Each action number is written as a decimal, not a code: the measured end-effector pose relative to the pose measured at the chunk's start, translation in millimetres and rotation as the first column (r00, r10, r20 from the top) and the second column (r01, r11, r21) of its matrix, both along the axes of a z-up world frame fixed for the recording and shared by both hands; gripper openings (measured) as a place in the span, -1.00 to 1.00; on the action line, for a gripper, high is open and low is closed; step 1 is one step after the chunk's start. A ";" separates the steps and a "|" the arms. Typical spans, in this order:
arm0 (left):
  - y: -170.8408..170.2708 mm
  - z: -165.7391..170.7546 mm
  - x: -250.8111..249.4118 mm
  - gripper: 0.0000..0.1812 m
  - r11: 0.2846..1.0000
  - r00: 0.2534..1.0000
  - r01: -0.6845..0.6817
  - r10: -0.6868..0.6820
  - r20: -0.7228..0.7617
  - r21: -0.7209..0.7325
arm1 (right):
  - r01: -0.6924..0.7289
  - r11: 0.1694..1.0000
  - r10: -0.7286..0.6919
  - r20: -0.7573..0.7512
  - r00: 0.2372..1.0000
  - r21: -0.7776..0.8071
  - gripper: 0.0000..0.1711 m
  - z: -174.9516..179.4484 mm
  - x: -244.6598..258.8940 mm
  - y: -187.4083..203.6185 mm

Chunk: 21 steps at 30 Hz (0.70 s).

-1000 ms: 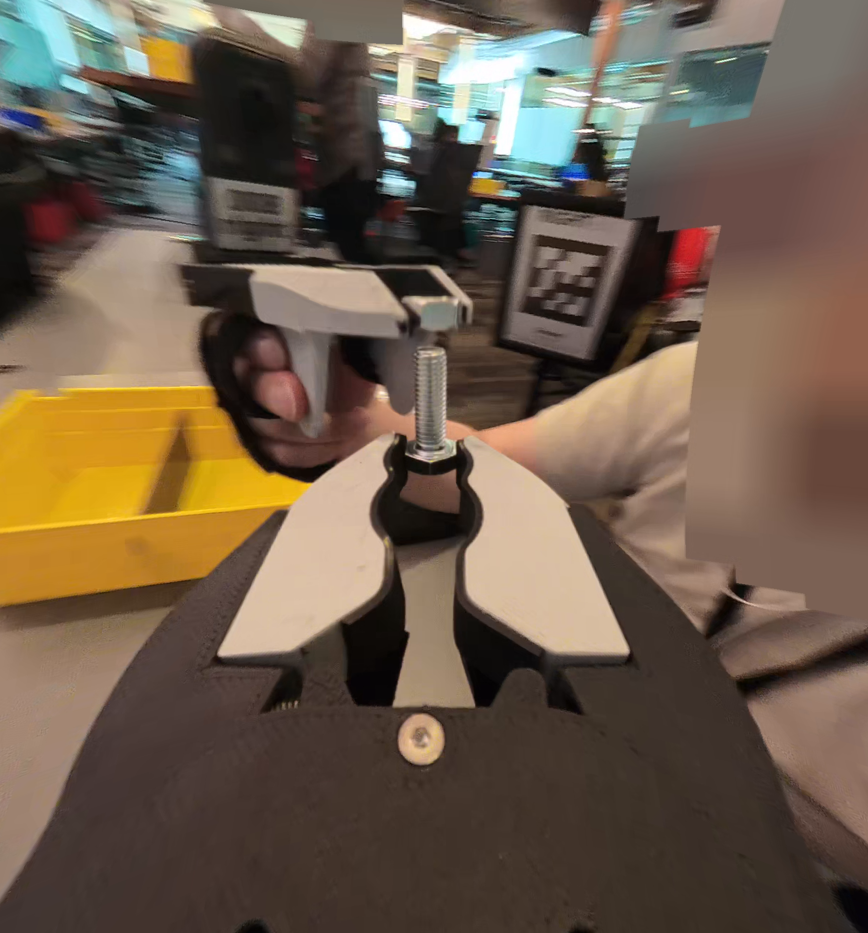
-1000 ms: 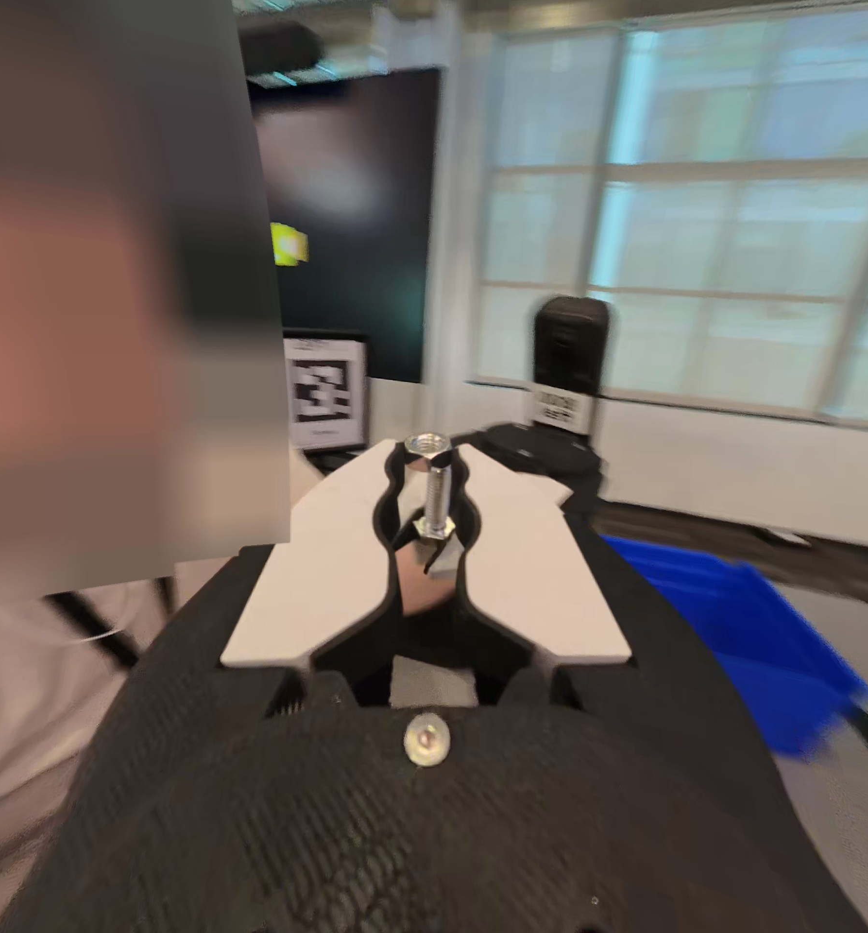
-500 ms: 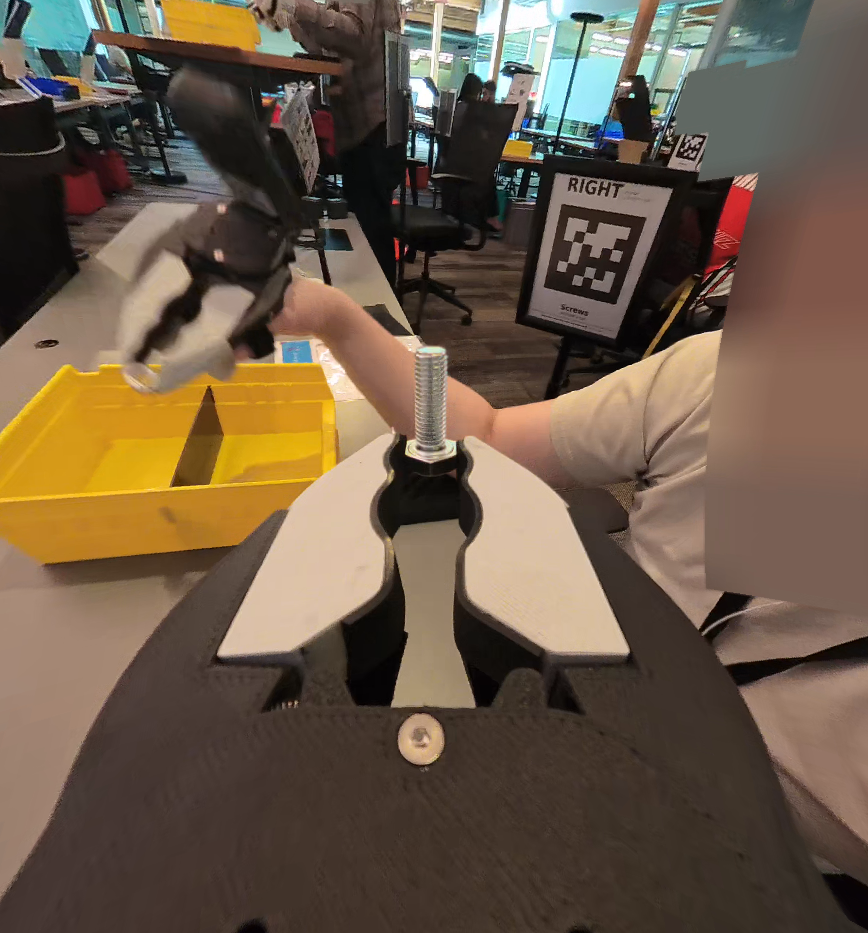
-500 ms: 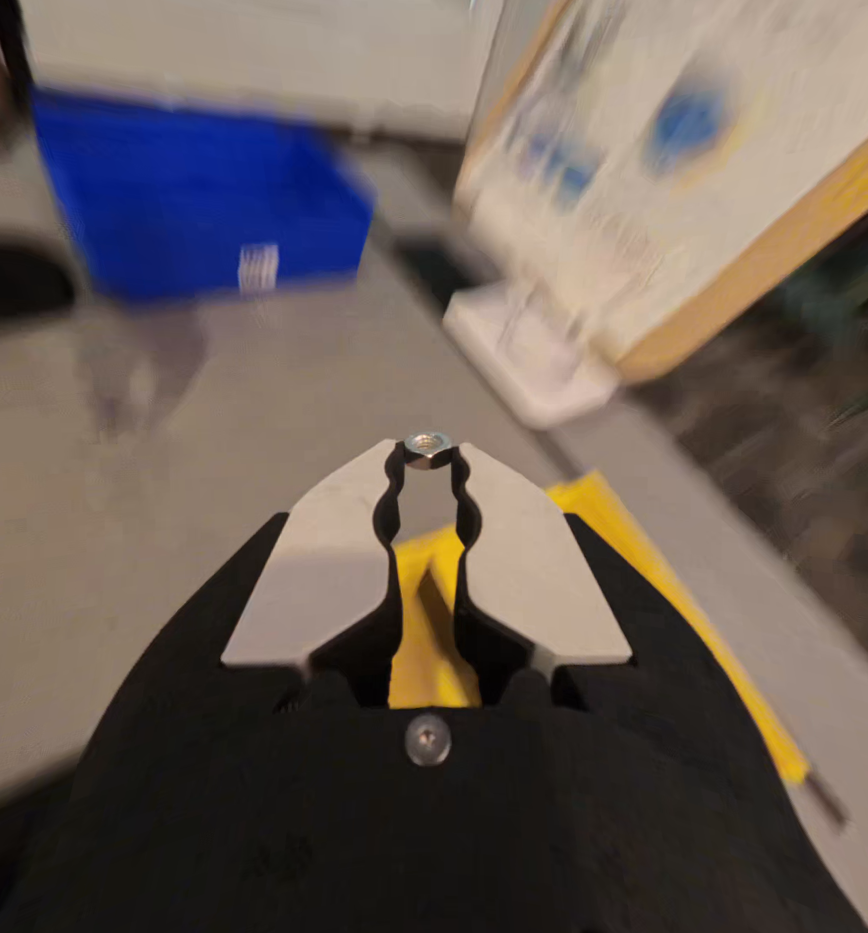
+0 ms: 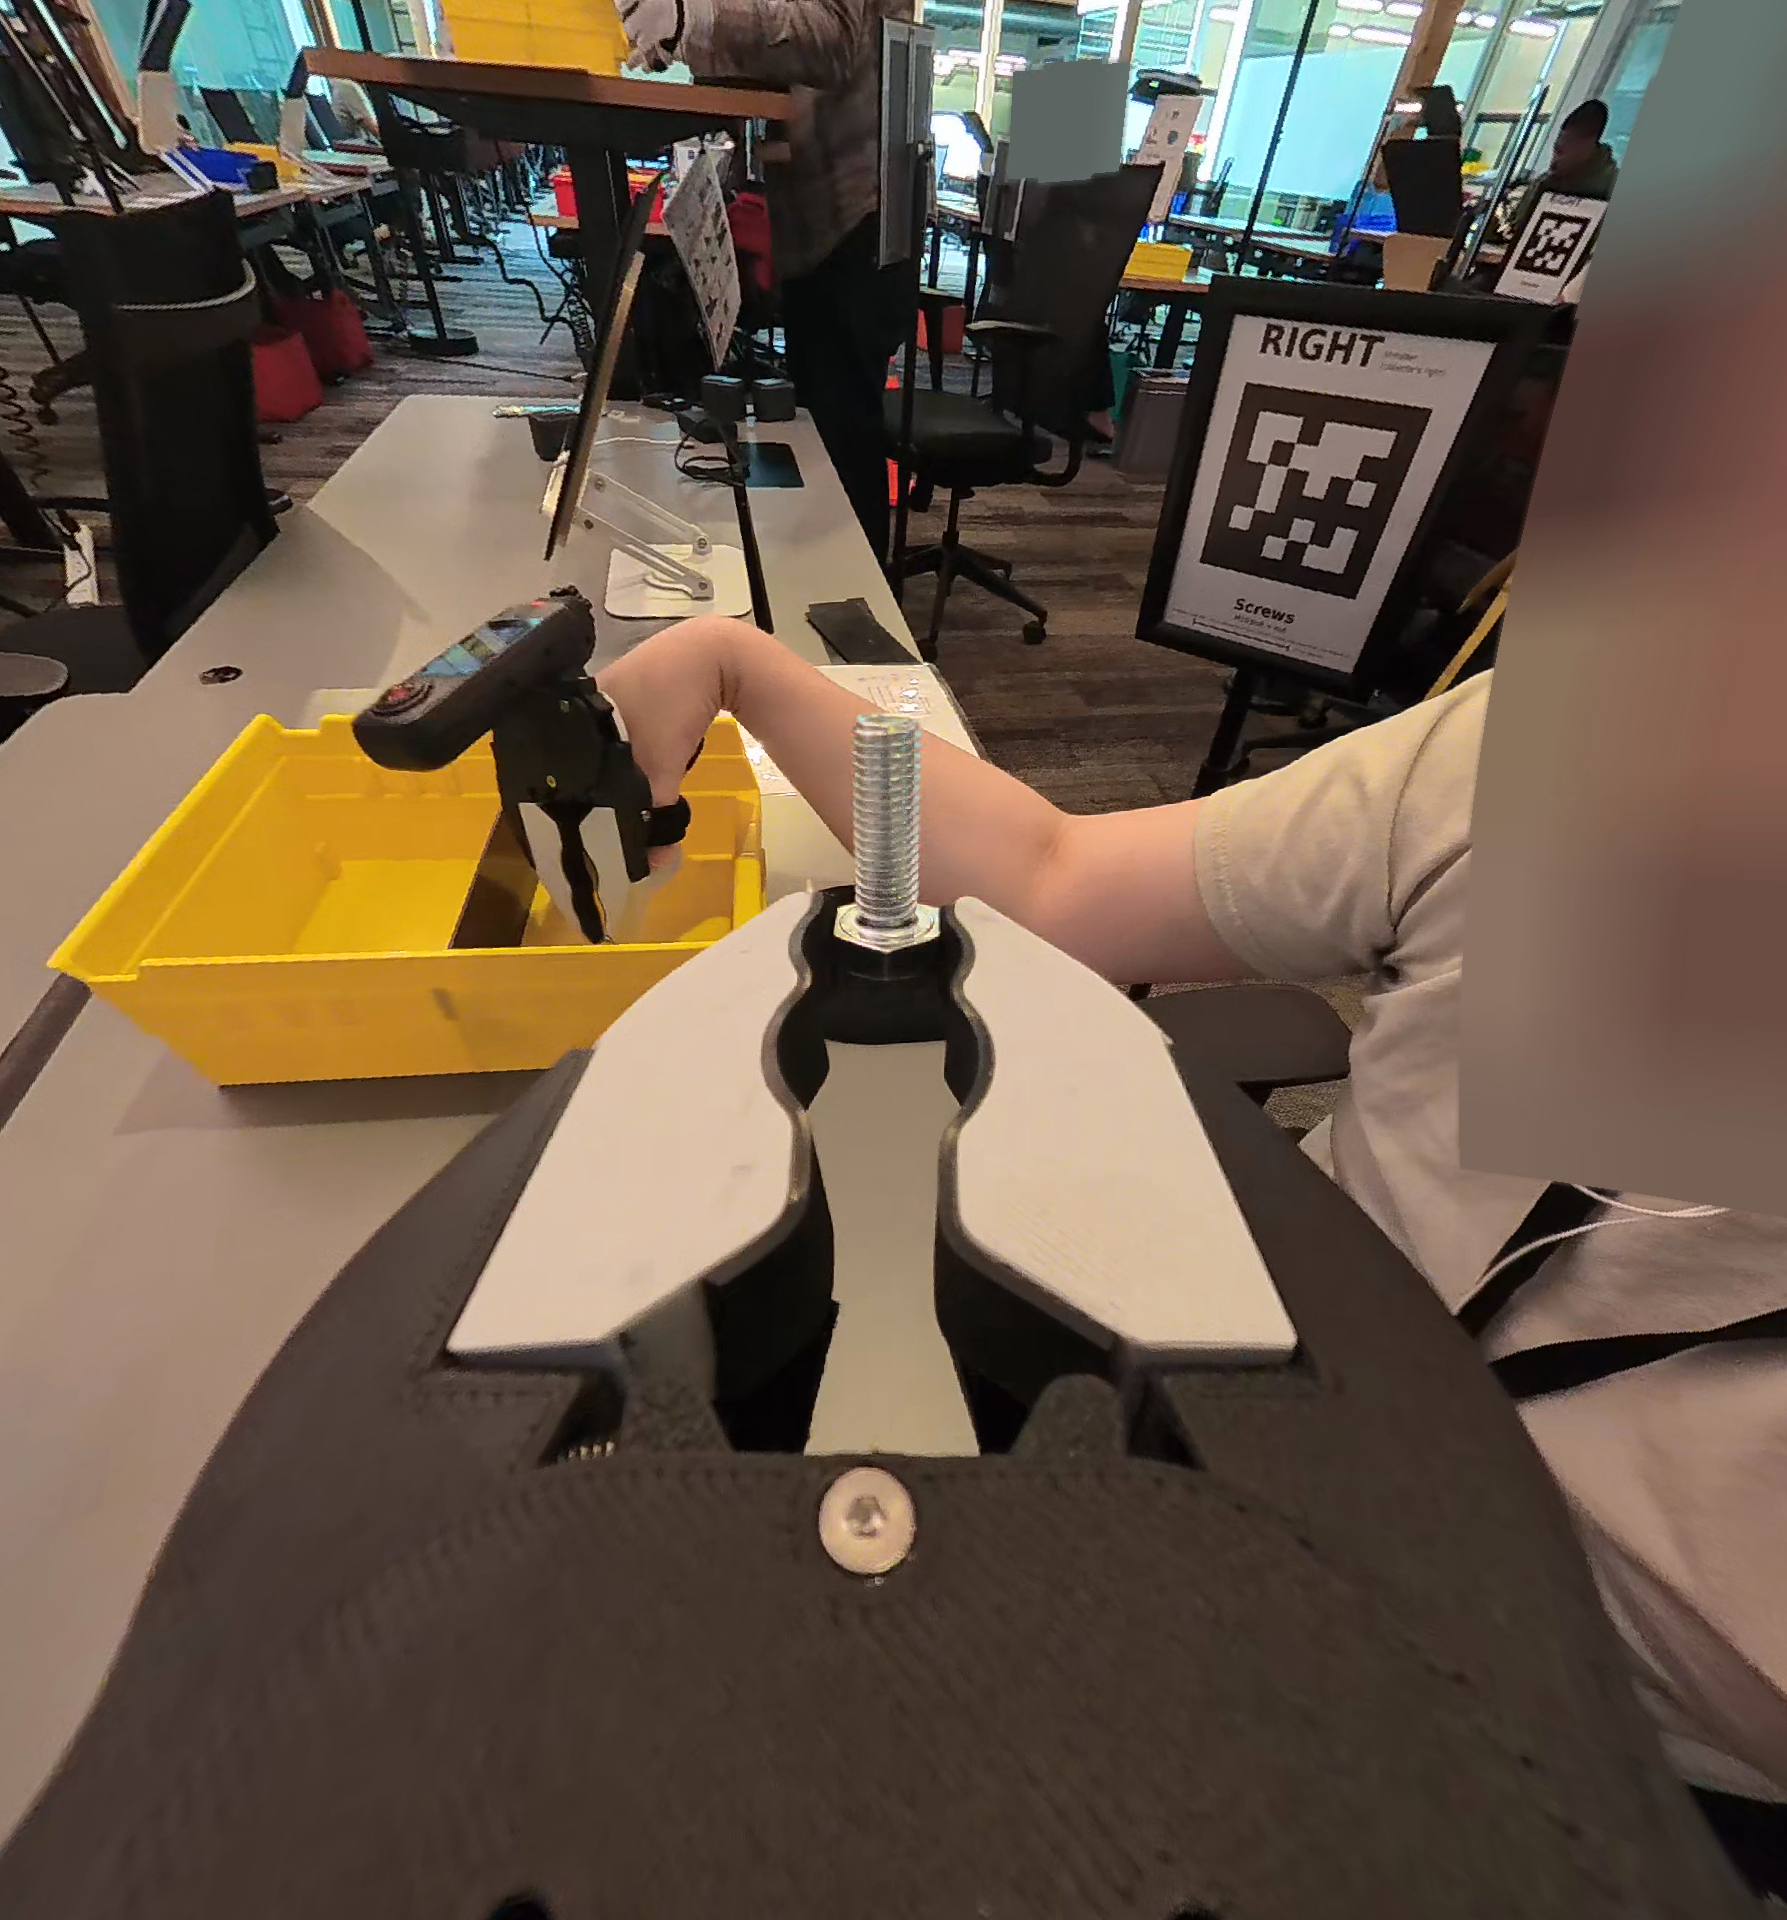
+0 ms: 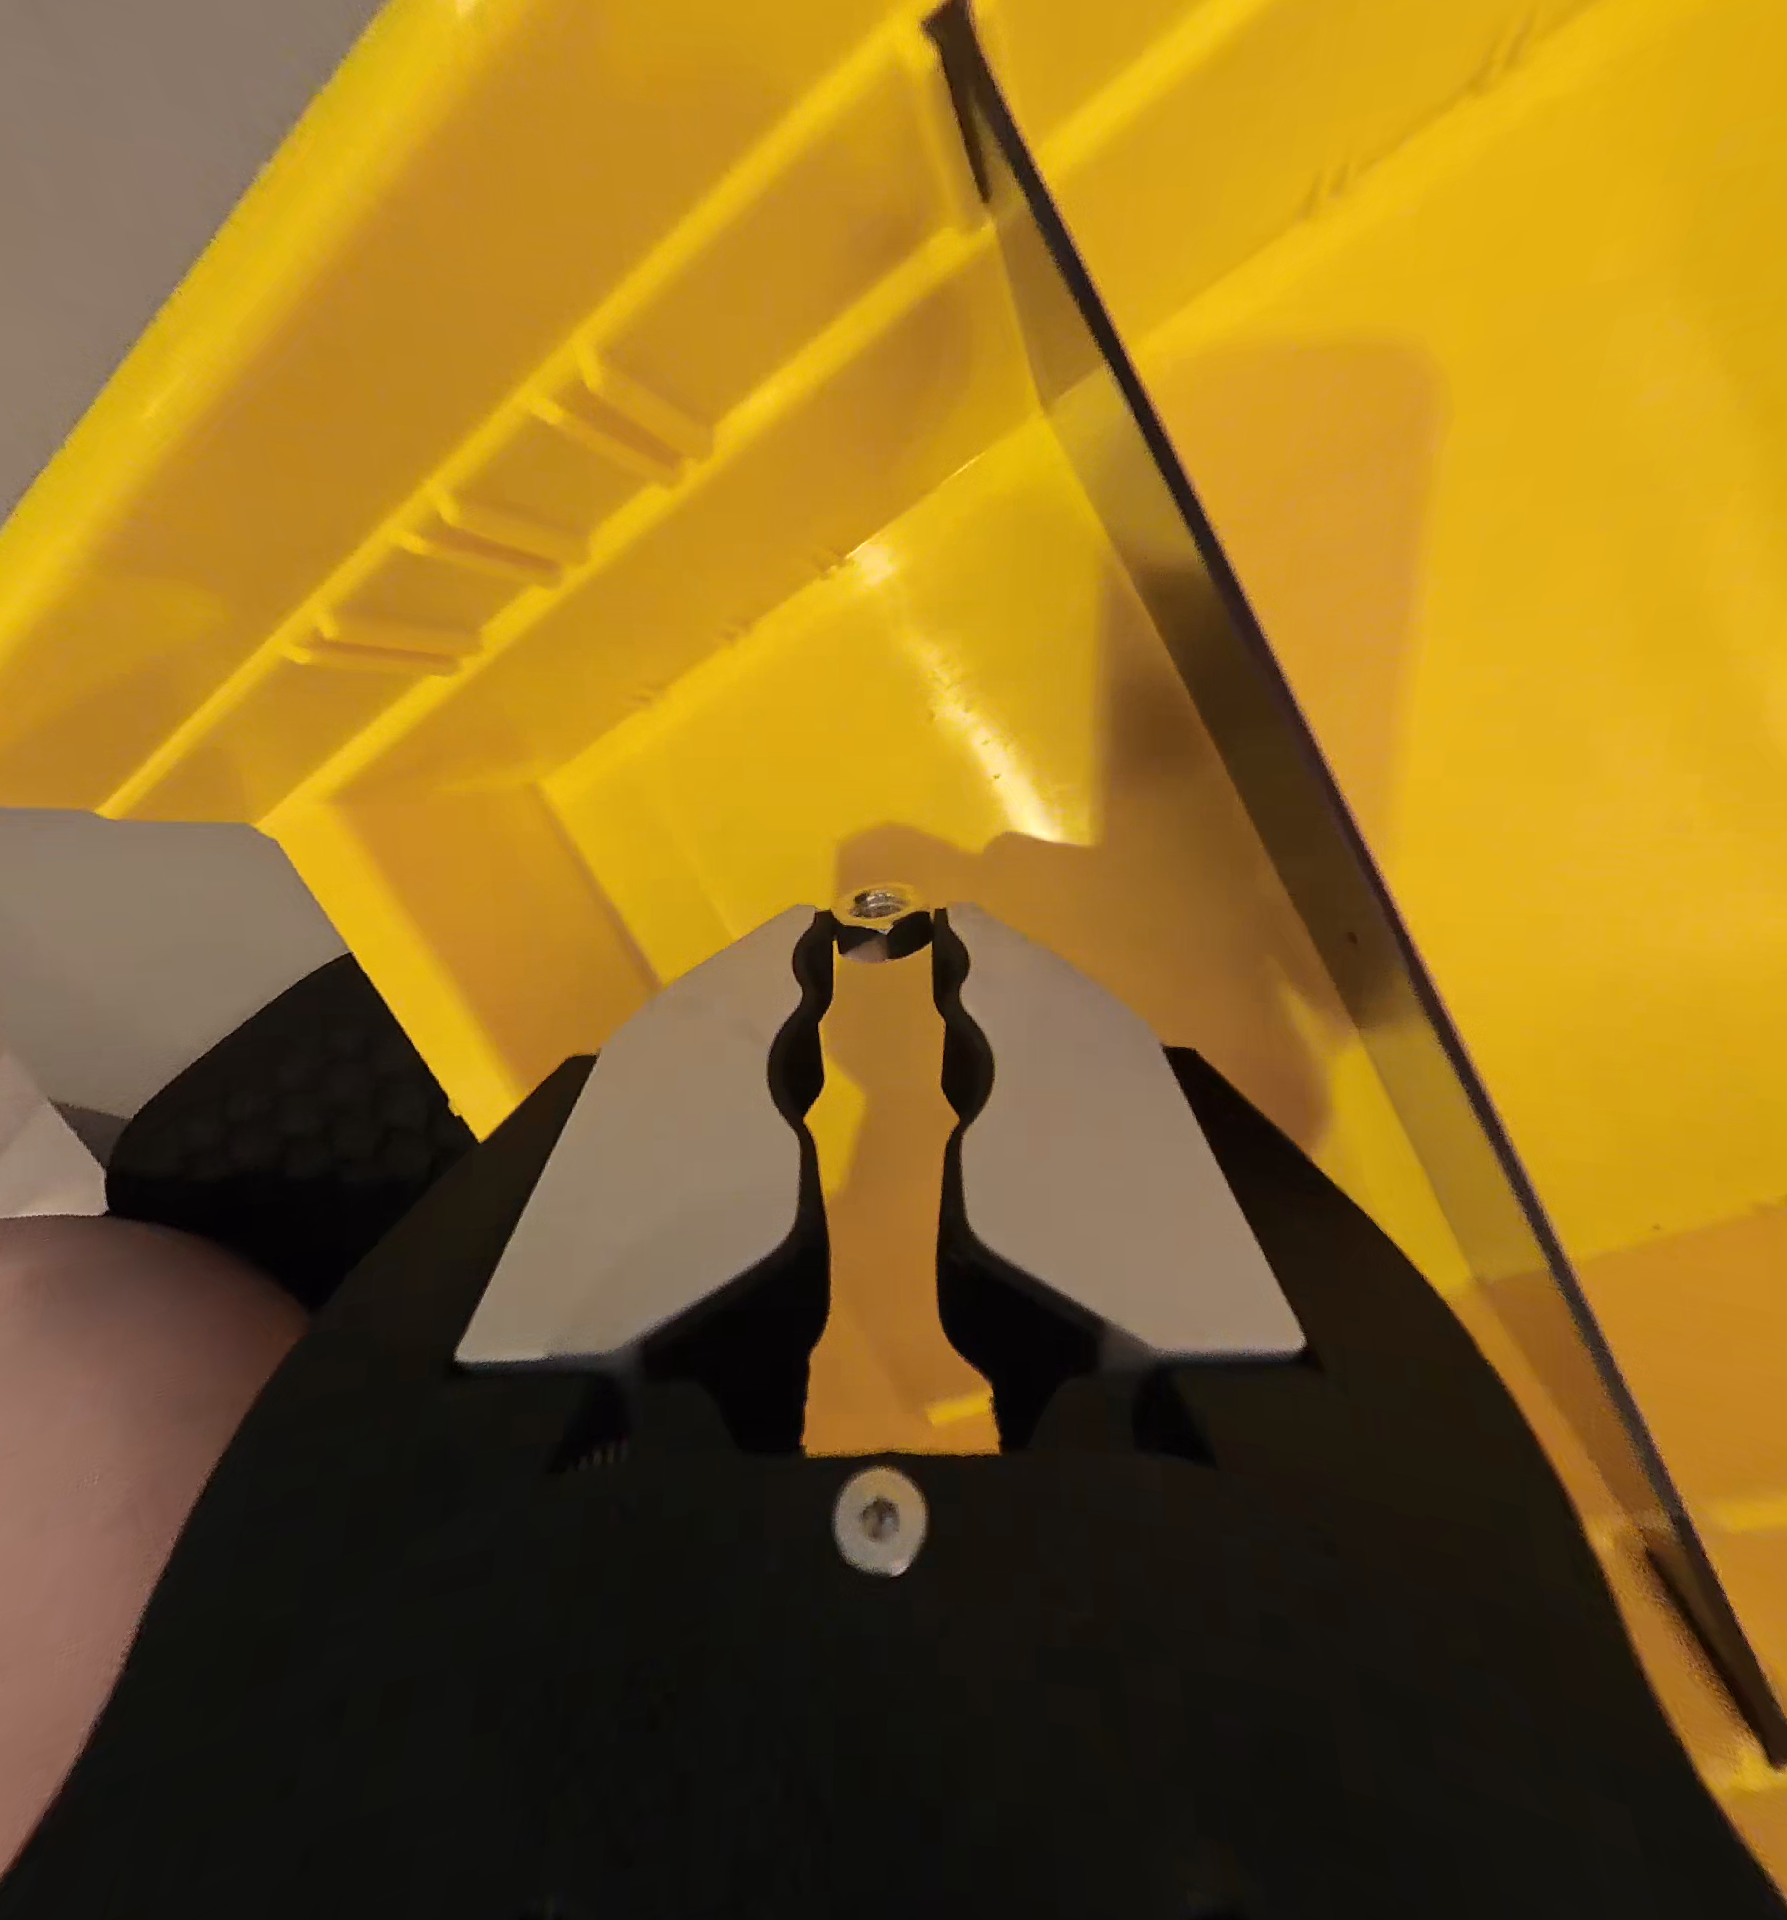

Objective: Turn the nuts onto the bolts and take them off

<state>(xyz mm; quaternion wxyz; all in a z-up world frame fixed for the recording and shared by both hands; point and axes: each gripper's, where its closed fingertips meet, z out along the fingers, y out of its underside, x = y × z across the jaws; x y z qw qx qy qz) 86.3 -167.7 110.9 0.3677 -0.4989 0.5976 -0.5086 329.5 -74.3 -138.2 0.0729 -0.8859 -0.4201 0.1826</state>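
the left gripper (image 5: 884, 925), two pale grey fingers on a black textured body, is clamped on the hexagonal head of a silver threaded steel bolt (image 5: 884, 821), whose shank stands upright above the fingertips at 12 o'clock in the left wrist view. at 10 o'clock from the bolt, a yellow plastic bin (image 5: 297, 1003) with a dark divider (image 5: 499, 883) rests on the grey tabletop (image 5: 141, 1247). the right gripper (image 5: 582, 883), held in a person's hand (image 5: 676, 717), points down into the bin just beside the divider, on the side nearer the person. in the right wrist view, that gripper (image 6: 881, 925) has its fingers nearly closed, pinching a small silver hex nut (image 6: 876, 906) at the very tips, its threaded hole facing the camera. the nut sits close above the yellow bin floor (image 6: 764, 810); whether it touches cannot be told. the divider (image 6: 1180, 644) runs from 12 o'clock to 5 o'clock, right of the fingers. a framed black-and-white marker sign (image 5: 1315, 488) stands at 2 o'clock behind the person's arm (image 5: 1024, 831).
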 end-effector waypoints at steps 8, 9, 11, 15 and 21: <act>9.7 7.7 -9.5 -0.80 0.999 0.999 -0.041 0.042 0.029 -0.016 | 0.059 0.998 -0.060 -0.017 0.998 -0.032 -0.75 2.8 1.4 -2.8; 10.4 8.4 -10.4 -0.80 0.999 0.998 -0.045 0.045 0.032 -0.016 | 0.066 0.998 -0.066 -0.025 0.998 -0.010 -0.74 6.8 0.6 0.1; 12.0 9.4 -11.1 -0.80 0.998 0.998 -0.053 0.053 0.037 -0.017 | 0.067 0.997 -0.064 -0.050 0.997 0.047 -0.72 20.7 -5.1 5.4; 22.1 5.1 -4.6 -0.80 0.993 0.993 -0.117 0.117 0.030 0.016 | -0.003 0.939 0.045 -0.114 0.992 0.344 -0.68 83.4 -35.4 17.8; 48.8 -12.9 13.7 -0.80 0.948 0.959 -0.281 0.283 0.009 0.151 | 0.093 0.527 0.550 -0.422 0.721 0.845 -0.58 246.8 -159.9 -7.8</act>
